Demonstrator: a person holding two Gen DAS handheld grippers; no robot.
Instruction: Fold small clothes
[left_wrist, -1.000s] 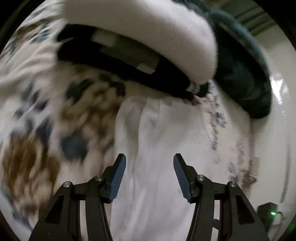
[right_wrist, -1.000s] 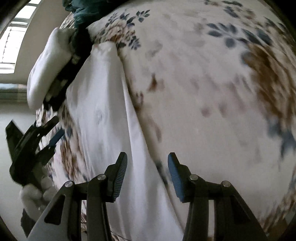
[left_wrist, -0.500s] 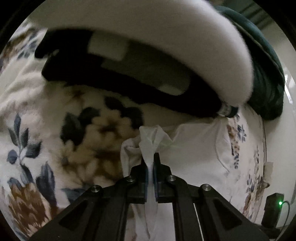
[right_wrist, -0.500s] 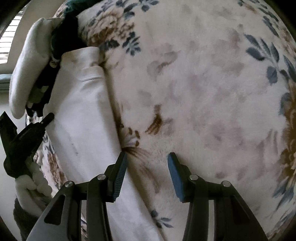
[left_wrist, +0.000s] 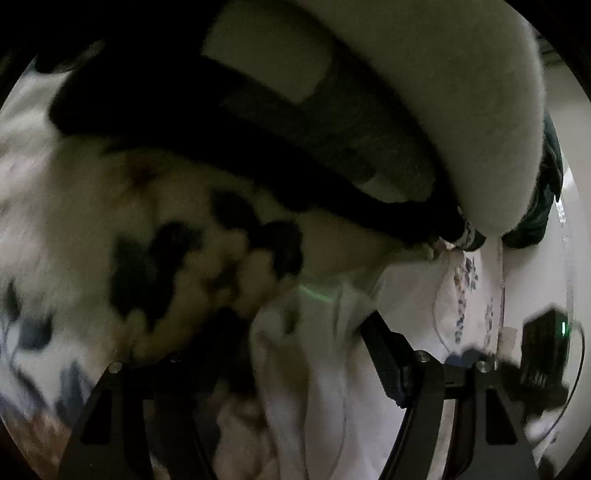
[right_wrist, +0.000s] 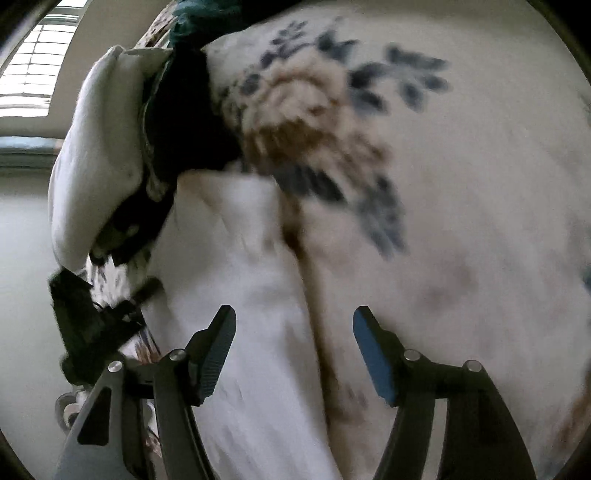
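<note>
A small white garment (right_wrist: 255, 317) lies in a long strip on a fluffy floral blanket (right_wrist: 461, 192). My right gripper (right_wrist: 293, 354) is open, its fingers straddling the garment's right edge, just above it. In the left wrist view the garment (left_wrist: 317, 369) is bunched up between the fingers of my left gripper (left_wrist: 306, 354), which is open; its left finger is in shadow. The left gripper also shows as a dark shape at the left of the right wrist view (right_wrist: 96, 325).
A white pillow (left_wrist: 461, 103) over dark folded fabric (left_wrist: 229, 122) sits at the garment's far end. A teal cloth (left_wrist: 539, 206) lies behind it. A black device with a green light (left_wrist: 546, 343) sits at the right. A window (right_wrist: 29, 70) is at the upper left.
My left gripper pinched a fold of the white garment half a second ago and has now opened, with the cloth bunched between its fingers. My right gripper moved back over the garment's edge.
</note>
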